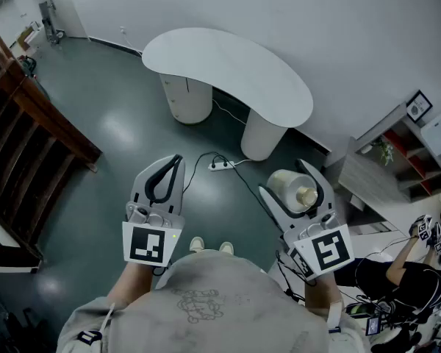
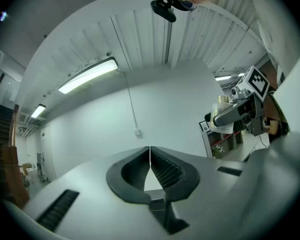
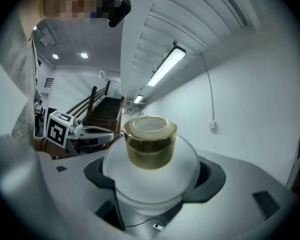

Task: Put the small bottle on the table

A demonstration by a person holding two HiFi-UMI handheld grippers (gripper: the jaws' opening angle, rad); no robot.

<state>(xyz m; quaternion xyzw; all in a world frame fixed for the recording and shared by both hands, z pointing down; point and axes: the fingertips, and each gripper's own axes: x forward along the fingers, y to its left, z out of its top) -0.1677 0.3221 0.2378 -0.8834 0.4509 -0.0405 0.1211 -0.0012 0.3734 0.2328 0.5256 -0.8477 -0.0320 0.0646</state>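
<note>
My right gripper (image 1: 295, 187) is shut on a small frosted white bottle (image 1: 290, 190) with a gold cap (image 3: 150, 141); its round body (image 3: 152, 176) fills the space between the jaws. I hold it in the air over the dark floor, nearer to me than the white kidney-shaped table (image 1: 228, 68) ahead. My left gripper (image 1: 165, 176) is shut and empty, its black pads (image 2: 160, 169) touching at the tips. From the left gripper view, the right gripper with the bottle (image 2: 224, 115) shows off to the right.
A wooden stair rail (image 1: 37, 116) runs along the left. A power strip and cable (image 1: 220, 165) lie on the floor in front of the table's legs. Low grey shelving (image 1: 375, 171) stands at the right. Another person (image 1: 397, 278) is seated at the lower right.
</note>
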